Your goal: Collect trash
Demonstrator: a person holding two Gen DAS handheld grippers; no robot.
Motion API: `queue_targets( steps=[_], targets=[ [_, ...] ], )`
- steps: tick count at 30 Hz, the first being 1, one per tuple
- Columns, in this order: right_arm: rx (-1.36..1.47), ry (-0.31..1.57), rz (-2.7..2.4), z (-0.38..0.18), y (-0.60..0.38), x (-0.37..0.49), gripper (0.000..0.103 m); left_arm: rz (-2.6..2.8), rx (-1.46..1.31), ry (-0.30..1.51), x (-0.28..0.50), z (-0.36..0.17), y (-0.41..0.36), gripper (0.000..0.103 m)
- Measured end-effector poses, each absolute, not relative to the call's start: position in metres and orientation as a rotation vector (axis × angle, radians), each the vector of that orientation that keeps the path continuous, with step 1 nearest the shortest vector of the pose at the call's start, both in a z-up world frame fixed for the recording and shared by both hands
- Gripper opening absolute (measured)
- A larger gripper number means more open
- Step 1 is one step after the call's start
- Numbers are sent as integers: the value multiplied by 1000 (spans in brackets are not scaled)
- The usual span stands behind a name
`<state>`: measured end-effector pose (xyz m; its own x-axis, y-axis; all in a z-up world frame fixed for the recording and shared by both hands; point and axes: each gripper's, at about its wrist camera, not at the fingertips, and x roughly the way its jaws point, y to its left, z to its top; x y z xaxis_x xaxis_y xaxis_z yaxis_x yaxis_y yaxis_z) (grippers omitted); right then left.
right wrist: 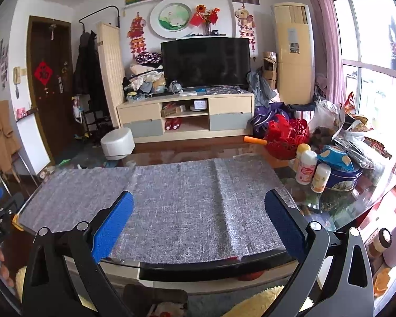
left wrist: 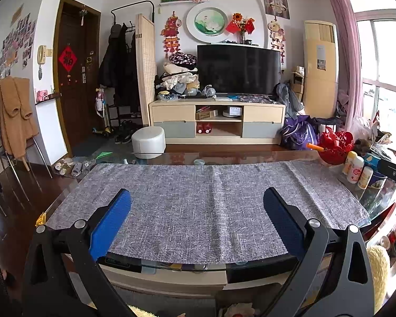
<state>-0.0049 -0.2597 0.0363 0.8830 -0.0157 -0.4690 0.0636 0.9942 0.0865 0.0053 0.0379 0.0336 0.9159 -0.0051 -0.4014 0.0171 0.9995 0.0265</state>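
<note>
Mat (right wrist: 177, 200) spread across the worktop (right wrist: 338, 208). To its right, bottles (right wrist: 306, 167) beside a tin (right wrist: 343, 178), basket (right wrist: 287, 134) behind them. Beyond the worktop, stool (right wrist: 118, 144) on the floor, television (right wrist: 205, 62) on a cabinet (right wrist: 184, 117).

Glass table (left wrist: 377, 206) under grey cloth (left wrist: 198, 200)

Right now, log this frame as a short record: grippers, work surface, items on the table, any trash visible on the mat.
left gripper: open, holding nothing
right gripper: open, holding nothing
surface: gray mat on glass table
right end of table: red basket, three bottles, blue tin, bags
trash on mat: none visible
</note>
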Motion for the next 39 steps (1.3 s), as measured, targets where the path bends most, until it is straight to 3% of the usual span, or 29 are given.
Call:
queue_targets(
  steps=[39],
  targets=[
    [95, 490, -41, 38, -256, -1, 100, 56, 57, 373, 0, 52, 30, 95]
  ],
)
